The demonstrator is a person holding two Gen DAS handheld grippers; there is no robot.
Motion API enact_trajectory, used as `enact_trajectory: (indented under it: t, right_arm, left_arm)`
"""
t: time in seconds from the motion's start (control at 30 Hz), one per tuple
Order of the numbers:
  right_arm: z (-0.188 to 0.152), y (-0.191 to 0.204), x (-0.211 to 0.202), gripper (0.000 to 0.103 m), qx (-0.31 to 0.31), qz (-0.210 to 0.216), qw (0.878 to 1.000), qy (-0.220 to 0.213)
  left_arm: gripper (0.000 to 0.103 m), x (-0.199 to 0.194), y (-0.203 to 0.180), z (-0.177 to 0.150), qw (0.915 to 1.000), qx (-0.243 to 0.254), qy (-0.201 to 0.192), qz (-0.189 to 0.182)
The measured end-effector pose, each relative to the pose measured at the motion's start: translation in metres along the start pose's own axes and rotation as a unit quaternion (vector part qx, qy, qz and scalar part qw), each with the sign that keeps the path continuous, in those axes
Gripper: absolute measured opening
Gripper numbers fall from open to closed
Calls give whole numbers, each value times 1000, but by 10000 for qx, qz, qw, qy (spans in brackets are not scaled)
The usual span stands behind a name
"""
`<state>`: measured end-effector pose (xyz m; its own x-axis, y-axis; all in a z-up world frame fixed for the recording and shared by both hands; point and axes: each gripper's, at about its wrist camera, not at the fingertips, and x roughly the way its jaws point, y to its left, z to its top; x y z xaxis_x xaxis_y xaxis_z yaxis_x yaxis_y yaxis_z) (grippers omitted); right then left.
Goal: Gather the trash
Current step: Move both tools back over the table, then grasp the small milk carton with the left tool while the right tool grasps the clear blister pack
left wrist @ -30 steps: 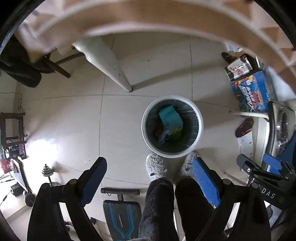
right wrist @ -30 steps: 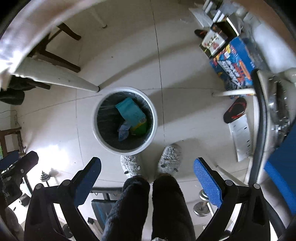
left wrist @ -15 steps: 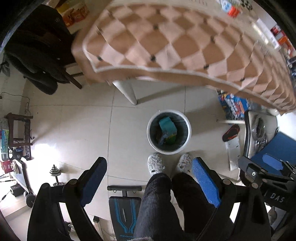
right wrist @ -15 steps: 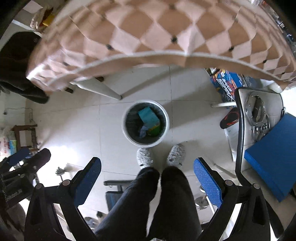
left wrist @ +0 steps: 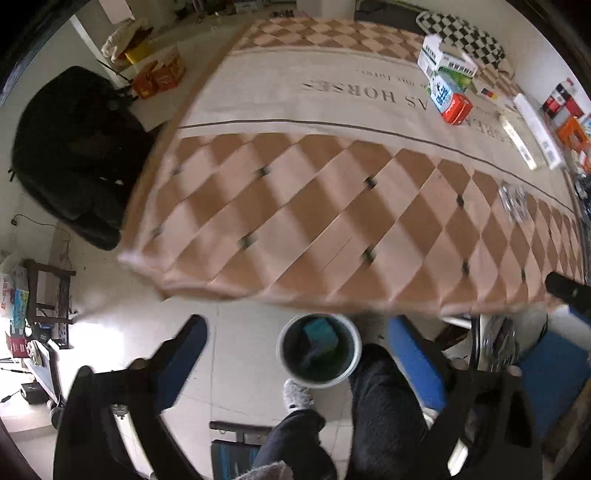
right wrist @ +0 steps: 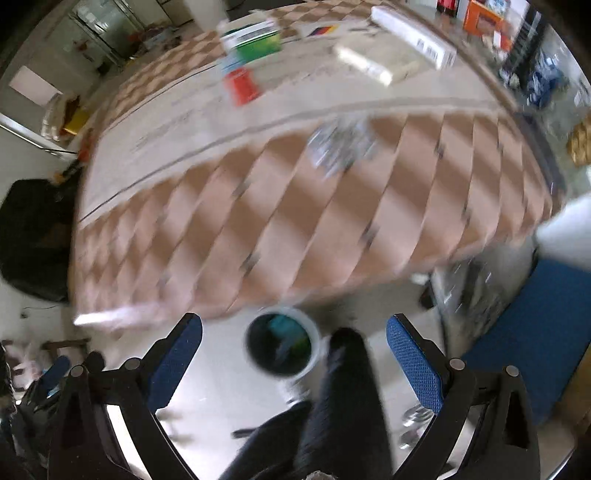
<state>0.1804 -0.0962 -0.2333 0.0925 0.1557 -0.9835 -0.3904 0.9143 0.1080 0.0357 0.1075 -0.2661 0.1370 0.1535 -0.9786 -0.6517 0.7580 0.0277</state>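
Observation:
A white-rimmed trash bin (left wrist: 351, 334) (right wrist: 314, 341) stands on the floor below the table edge, with a teal carton (left wrist: 320, 329) inside. On the checkered tablecloth (left wrist: 332, 206) lie a crumpled silver wrapper (left wrist: 512, 197) (right wrist: 341, 144), a red-and-blue carton (left wrist: 448, 99) (right wrist: 240, 83) and a green-and-white box (left wrist: 445, 59) (right wrist: 255, 38). My left gripper (left wrist: 299, 360) is open and empty, high above the bin. My right gripper (right wrist: 295, 354) is open and empty, also above the bin.
The person's dark-trousered legs (left wrist: 384, 413) stand beside the bin. A black chair (left wrist: 74, 147) is left of the table, a blue seat (right wrist: 524, 339) at the right. Long white boxes (left wrist: 532, 125) (right wrist: 410, 33) and other packages lie at the table's far right.
Both grippers have risen from just over the bin to above table height and tilted up. The tabletop and its items have come into view. The bin looks smaller.

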Motion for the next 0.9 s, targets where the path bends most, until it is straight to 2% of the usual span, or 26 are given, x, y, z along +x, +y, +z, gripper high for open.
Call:
enact_trajectory:
  t: [0.1,0.2,0.33,0.4,0.43,0.47,0.5,0.6,0.67,0.77,0.83,0.9]
  right_arm:
    - [59,-19,39,101,-178,-177,9995,184]
    - [104,-23,80,101,-463,-217,9975,488]
    - [126,-7,110,102,-977,-367,9913,806]
    - [127,8,109,91,-1367,-567,9864,710]
    - [127,11,107,87,-1369,-549,9865,708]
    - [128,13,104,74,-1404,-542,9863,672]
    - [128,16,99,57,-1470,-521,9857,643]
    - [140,11,92,40,-1283,-196,9887,756]
    - [157,-2,83,40,-978,37,9924,741]
    - [194,-24,62,40,-606,246,9968,467]
    - [220,-35,53,40,-454,276,9982,279]
    - [244,-45,47,40,-338,228,9991,94]
  left_arm:
    - [103,35,-30,32,9995,-67,285,122]
    - [103,67,-53,61,9975,-181,641,232]
    - [103,85,-69,82,9952,-167,878,404]
    - [103,86,-71,89,9941,-222,953,469]
    - [103,86,-72,94,9935,-267,984,505]
    - [103,86,-74,99,9931,-300,996,535]
    - [103,85,-77,107,9930,-324,996,551]
    - [103,73,-91,137,9945,-280,871,507]
    - [103,63,-103,155,9961,-231,748,404]
    - [103,50,-123,195,9978,-260,592,119]
    - [102,48,-138,223,9975,-311,608,-194]
    - [102,54,-154,245,9971,-215,658,-315]
